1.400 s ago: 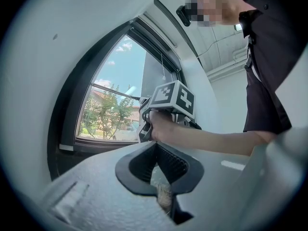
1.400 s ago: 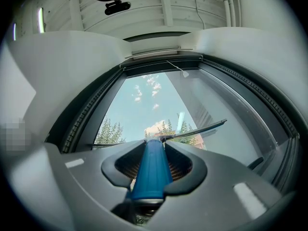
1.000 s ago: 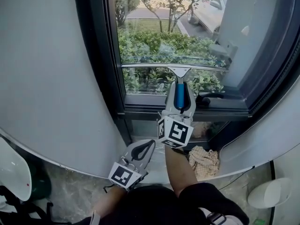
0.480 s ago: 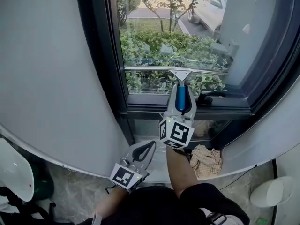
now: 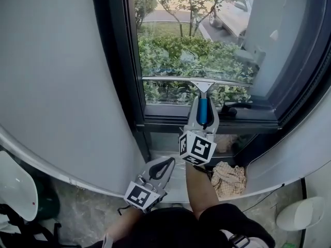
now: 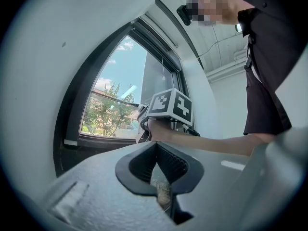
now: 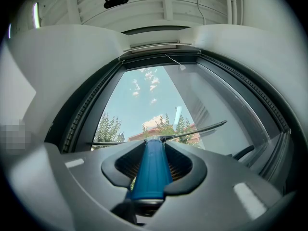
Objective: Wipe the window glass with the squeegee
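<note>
A squeegee with a blue handle (image 5: 201,110) rests its long metal blade (image 5: 196,80) flat against the lower part of the window glass (image 5: 207,40). My right gripper (image 5: 201,119) is shut on the blue handle (image 7: 150,170), and the blade (image 7: 197,130) runs across the pane just beyond its jaws. Lower down, near the wall under the sill, my left gripper (image 5: 161,166) is shut with nothing in it. In the left gripper view its jaws (image 6: 159,172) meet at the tips, and the right gripper's marker cube (image 6: 169,107) shows ahead.
A dark window frame (image 5: 121,61) borders the pane, with a black window handle (image 5: 235,107) at the lower right. A crumpled beige cloth (image 5: 226,175) lies on the ledge below. Curved grey walls (image 5: 57,87) stand on both sides.
The right gripper has drawn the squeegee a little way down the glass, so the blade sits closer to the bottom frame. The left gripper has hardly moved.
</note>
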`<state>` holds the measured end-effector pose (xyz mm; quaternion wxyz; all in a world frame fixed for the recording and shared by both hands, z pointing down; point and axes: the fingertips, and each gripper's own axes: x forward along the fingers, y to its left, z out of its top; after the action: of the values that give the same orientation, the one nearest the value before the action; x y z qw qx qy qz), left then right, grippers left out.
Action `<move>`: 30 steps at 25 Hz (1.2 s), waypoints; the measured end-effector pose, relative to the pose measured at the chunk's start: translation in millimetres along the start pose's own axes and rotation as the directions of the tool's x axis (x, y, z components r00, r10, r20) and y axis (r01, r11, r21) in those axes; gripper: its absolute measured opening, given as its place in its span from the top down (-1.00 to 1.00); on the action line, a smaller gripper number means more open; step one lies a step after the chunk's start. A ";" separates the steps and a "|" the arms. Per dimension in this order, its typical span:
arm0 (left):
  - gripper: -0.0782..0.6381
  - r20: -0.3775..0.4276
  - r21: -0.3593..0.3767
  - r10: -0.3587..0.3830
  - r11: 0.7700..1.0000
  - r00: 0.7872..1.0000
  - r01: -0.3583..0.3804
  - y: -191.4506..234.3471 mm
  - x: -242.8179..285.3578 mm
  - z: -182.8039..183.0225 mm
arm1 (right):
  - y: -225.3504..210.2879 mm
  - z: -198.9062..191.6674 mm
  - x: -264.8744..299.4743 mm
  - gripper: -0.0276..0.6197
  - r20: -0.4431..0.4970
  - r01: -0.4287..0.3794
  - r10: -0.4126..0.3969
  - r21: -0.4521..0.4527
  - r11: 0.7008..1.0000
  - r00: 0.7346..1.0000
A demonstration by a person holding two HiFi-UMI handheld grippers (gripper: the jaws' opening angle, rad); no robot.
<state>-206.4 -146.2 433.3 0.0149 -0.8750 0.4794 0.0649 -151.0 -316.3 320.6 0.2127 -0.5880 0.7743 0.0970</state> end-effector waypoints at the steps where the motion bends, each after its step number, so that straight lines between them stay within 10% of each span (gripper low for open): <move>1: 0.78 0.000 -0.001 -0.002 1.000 1.000 0.002 -0.4 0.1 -0.7 | -0.4 -1.1 -0.6 0.51 -0.002 0.002 -0.002 0.002 1.000 1.000; 30: 0.78 0.015 -0.018 0.001 1.000 1.000 -0.001 -0.3 7.1 10.0 | -5.4 -34.3 -19.2 0.51 -0.107 0.007 -0.002 0.046 0.999 0.994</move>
<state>-203.3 -151.1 422.5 0.0108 -0.8744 0.4792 0.0758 -149.0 -315.0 360.2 0.1848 -0.5892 0.7852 0.0470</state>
